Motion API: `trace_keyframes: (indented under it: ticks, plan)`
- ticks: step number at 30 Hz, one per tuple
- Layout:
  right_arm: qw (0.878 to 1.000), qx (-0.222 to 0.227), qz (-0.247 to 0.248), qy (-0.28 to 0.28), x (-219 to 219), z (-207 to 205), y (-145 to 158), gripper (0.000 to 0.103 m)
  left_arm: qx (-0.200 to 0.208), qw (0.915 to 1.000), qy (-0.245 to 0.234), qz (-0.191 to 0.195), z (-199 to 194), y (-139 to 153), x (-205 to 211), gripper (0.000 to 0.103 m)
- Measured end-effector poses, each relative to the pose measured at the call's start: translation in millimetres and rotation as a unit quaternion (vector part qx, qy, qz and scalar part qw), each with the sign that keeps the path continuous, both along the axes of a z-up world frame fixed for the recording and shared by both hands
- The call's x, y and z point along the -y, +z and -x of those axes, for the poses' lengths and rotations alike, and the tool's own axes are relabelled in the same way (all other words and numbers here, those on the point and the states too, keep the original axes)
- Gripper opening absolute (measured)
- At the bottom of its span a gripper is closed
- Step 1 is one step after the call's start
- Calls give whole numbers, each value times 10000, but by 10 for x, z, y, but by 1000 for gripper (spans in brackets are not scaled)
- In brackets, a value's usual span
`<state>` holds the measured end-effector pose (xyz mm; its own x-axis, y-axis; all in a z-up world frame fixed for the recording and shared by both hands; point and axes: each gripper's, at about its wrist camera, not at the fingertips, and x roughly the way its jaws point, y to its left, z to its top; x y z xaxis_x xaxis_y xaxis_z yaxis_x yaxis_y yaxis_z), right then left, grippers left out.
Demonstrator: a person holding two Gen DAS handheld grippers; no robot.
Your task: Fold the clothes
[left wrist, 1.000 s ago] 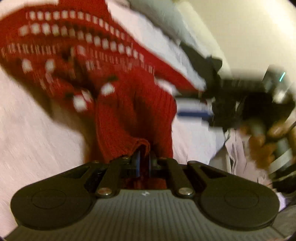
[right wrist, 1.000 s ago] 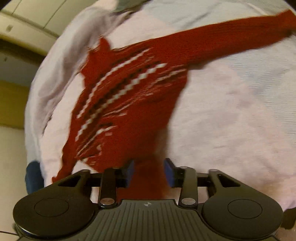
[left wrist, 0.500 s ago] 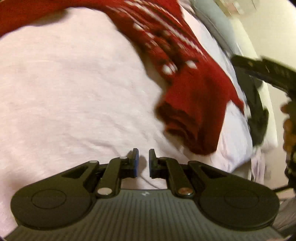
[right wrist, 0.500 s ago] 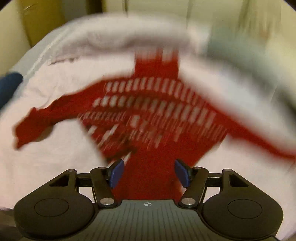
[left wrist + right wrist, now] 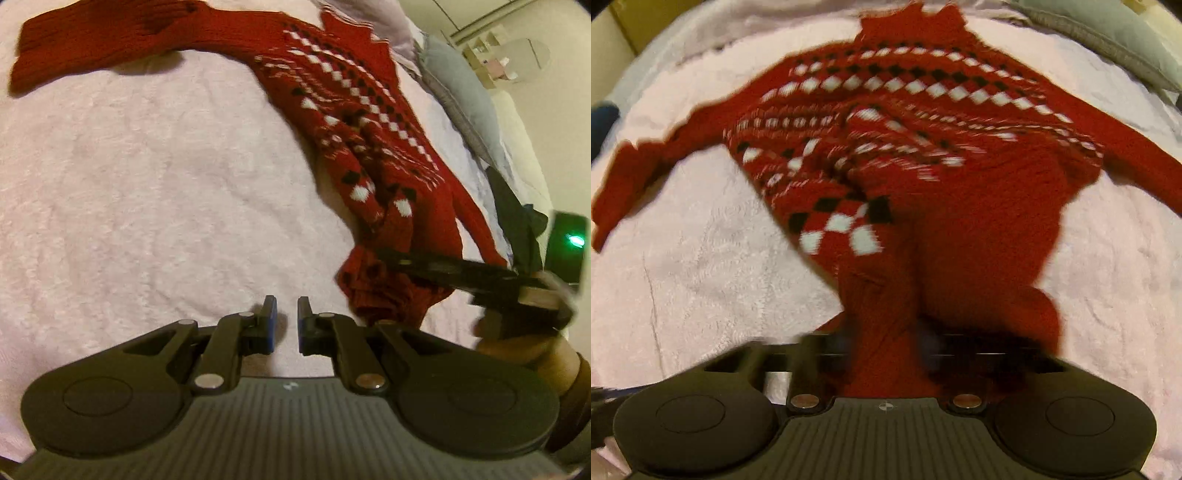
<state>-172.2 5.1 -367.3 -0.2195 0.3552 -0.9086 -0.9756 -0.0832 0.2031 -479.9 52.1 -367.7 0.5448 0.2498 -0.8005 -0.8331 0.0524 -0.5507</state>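
Right claw (image 5: pixel 886 350) (blurred) bites red sweater (image 5: pixel 979 229).

Red sweater (image 5: pixel 960 229), white-black diamond checks, pink blanket (image 5: pixel 147 184), seemingly grey-blue pillow (image 5: pixel 458 96)

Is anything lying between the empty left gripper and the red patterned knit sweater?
Nothing visible: only bare pink blanket separates the left gripper from the red patterned knit sweater. The right gripper already reaches its hem.

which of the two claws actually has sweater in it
The right claw: red sweater fabric sits bunched between its fingers. The left claw is empty, over bare pink blanket.
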Motion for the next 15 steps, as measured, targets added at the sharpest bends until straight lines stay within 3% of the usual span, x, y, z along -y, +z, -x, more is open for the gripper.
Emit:
trace_keyframes:
  ticks: [2, 5, 7, 10, 13, 15]
  plan:
    - [9948, -869, -51, -521, 117, -533, 174, 8, 43, 10000, -28, -32, -103, -6, -15, 6]
    - [9679, -2154, -127, -1290, 294, -1334, 434, 8, 99, 9999, -111, -52, -310, -20, -34, 8]
    - [9581, -2241, -448, -1726, 512, -1874, 620, 8, 191, 9996, -200, -85, -488, -42, -70, 16]
    - [9531, -1746, -107, -2470, 675, -2428, 589, 8, 232, 9989, -323, -235, -750, -98, -158, 28]
    - [9348, -2010, 222, -2921, 726, -2691, 325, 8, -81, 9989, -371, -278, -971, -251, -310, 33]
    - [9330, -2082, 298, -2920, 701, -2661, 212, 8, -45, 9991, -395, -150, -1066, -371, -399, 35]
